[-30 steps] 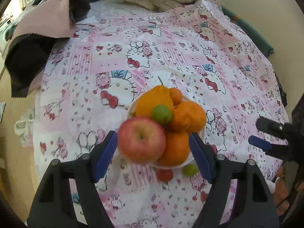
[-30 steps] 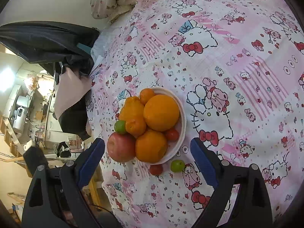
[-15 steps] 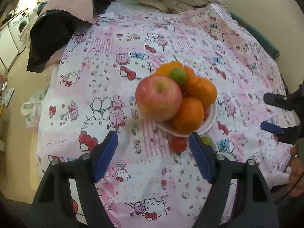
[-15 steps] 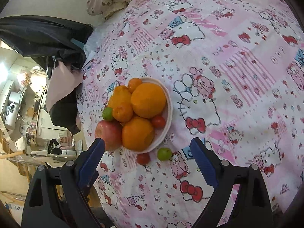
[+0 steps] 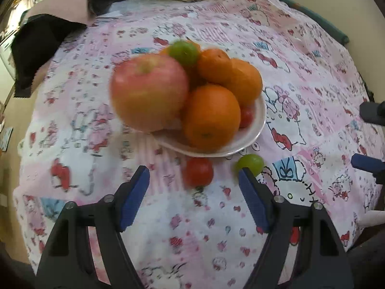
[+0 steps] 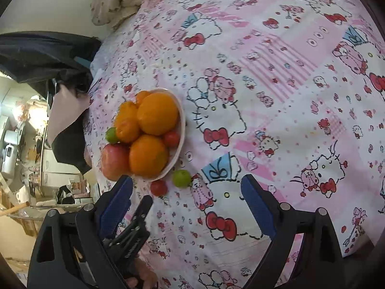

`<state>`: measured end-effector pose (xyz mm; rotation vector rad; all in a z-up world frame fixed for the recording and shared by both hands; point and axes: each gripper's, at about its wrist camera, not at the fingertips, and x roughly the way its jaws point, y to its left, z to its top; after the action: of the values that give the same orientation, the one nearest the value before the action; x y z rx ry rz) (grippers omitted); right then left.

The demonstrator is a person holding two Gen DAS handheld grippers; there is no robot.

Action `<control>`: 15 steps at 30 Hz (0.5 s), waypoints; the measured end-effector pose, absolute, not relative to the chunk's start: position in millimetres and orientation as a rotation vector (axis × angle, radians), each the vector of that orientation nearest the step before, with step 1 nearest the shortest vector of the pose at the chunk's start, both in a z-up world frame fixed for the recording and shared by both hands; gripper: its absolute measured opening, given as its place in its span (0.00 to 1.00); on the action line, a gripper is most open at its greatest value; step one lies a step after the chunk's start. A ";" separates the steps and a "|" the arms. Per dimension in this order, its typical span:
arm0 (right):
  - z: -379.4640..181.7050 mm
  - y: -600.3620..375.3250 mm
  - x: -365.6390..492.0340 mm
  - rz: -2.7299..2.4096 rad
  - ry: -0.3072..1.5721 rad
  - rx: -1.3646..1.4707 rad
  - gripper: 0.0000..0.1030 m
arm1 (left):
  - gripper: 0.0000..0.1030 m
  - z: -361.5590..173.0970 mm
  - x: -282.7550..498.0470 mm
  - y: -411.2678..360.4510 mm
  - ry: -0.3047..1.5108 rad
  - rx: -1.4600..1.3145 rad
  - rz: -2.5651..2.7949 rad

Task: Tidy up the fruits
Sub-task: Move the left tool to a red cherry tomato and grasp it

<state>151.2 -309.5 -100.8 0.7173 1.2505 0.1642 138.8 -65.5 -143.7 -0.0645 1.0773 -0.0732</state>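
Both tongs [image 5: 193,180] [image 6: 186,190] wide, empty; apple [image 5: 149,92] blurred, hides bowl [image 5: 261,118] rim.

left tongs [image 5: 193,177]: jaws apart, empty, angled down | right tongs [image 6: 186,186]: jaws wide, empty

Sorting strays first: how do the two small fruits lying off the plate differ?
The small red round fruit is red; the small green round fruit is green. The red one lies between the left gripper jaws' line, the green one by its right fingertip. Both rest on the cloth beside the white plate.
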 end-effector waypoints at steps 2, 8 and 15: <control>-103.9 -310.6 153.1 0.161 1.259 0.716 0.91 | 0.70 -152.8 144.0 -70.9 1.097 -0.053 -0.074; -105.2 -304.6 155.5 0.177 1.267 0.705 0.91 | 0.67 -179.0 157.7 -80.1 1.158 -0.006 -0.063; -103.5 -291.5 160.0 0.194 1.272 0.659 0.91 | 0.41 -182.4 163.5 -73.9 1.162 -0.013 -0.075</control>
<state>160.0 -291.5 -103.5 0.6588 1.2720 0.1943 163.5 -73.9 -182.4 -0.0127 1.1619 -0.0747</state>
